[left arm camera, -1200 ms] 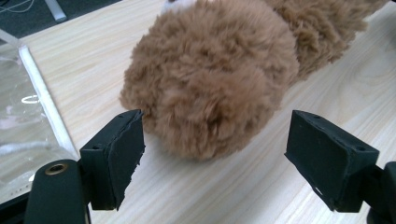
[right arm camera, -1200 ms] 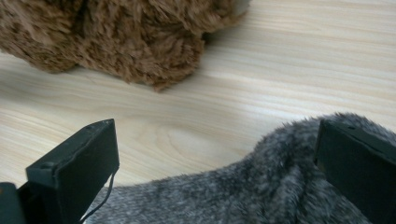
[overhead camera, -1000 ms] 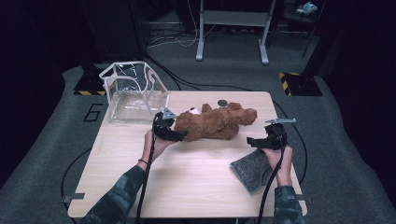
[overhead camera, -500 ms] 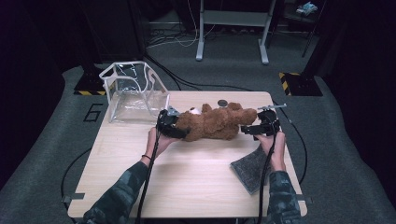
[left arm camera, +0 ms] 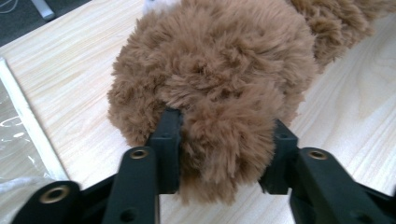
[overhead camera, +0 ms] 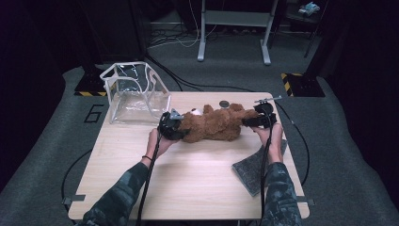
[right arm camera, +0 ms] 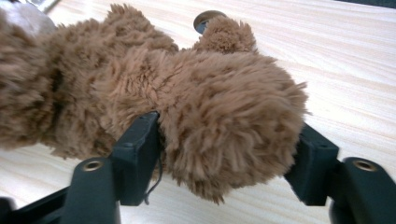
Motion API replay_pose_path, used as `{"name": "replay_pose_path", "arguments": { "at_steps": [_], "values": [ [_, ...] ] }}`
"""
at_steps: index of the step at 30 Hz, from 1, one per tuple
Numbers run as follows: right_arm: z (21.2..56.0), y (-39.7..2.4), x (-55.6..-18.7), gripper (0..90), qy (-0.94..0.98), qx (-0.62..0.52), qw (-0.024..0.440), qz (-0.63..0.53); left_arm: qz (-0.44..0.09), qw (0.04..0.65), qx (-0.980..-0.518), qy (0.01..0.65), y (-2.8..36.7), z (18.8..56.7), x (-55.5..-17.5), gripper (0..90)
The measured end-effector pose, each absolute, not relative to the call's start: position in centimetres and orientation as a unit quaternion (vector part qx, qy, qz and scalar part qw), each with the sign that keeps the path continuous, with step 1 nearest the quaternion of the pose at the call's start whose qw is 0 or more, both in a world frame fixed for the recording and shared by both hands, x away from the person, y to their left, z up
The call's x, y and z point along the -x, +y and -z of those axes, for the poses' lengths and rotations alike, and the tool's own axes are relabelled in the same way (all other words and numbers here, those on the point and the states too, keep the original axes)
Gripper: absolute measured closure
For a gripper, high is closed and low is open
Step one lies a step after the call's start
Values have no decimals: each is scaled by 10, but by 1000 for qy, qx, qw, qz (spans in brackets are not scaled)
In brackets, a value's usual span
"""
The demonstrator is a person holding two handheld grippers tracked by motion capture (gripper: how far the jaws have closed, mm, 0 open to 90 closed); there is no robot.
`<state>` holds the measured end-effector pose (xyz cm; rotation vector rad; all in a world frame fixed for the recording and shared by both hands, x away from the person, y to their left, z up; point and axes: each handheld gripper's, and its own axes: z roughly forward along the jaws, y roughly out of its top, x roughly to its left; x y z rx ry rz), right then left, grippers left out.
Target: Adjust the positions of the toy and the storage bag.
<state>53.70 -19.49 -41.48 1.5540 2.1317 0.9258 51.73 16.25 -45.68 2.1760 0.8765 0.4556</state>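
Note:
A brown plush teddy bear [overhead camera: 216, 125] lies on its side across the far half of the wooden table [overhead camera: 188, 188]. My left gripper [overhead camera: 181, 132] is at the bear's left end. In the left gripper view the bear's fur [left arm camera: 215, 70] bulges between the jaws of that gripper [left arm camera: 224, 154], which have just been closing and press into a rounded lump. My right gripper [overhead camera: 247, 121] is at the bear's right end. Its jaws have also just been closing, and in the right gripper view that gripper [right arm camera: 224, 154] squeezes a furry limb of the bear [right arm camera: 187, 93].
A clear plastic bag with a white frame [overhead camera: 134, 92] stands at the table's far left corner. A grey cloth [overhead camera: 256, 167] lies near the right edge, under the right forearm. A small dark round disc [overhead camera: 224, 104] sits just behind the bear, also seen as the disc [right arm camera: 205, 18].
The right gripper has moved left and away from me, from above the grey cloth to the bear's right end. Both grippers' jaws have closed onto the fur. The left hand has stayed in place.

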Motion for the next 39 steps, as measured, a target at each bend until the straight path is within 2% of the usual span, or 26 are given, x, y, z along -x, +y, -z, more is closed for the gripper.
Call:
{"name": "replay_pose_path", "arguments": {
  "at_steps": [3,4,5,10,13,17,26,39],
  "values": [
    [418,-195,-540,485,750,-550,169,-327,-182,362,-850,336,162,457,-517,639],
    [418,-195,-540,485,750,-550,169,-327,-182,362,-850,336,162,457,-517,650],
    [419,-195,-540,568,749,-553,160,-328,-187,361,-850,334,160,457,-516,668],
    [420,-191,-540,670,751,-547,170,-328,-195,362,-850,328,160,457,-515,729],
    [418,-189,-538,685,753,-540,183,-330,-203,367,-848,325,160,457,-514,744],
    [404,-185,-529,702,750,-522,224,-338,-222,385,-837,320,161,452,-510,763],
    [381,-181,-509,707,743,-496,264,-364,-257,414,-817,307,170,433,-505,771],
    [347,-167,-474,706,743,-476,298,-364,-248,426,-815,305,177,420,-511,773]
  ]
}}
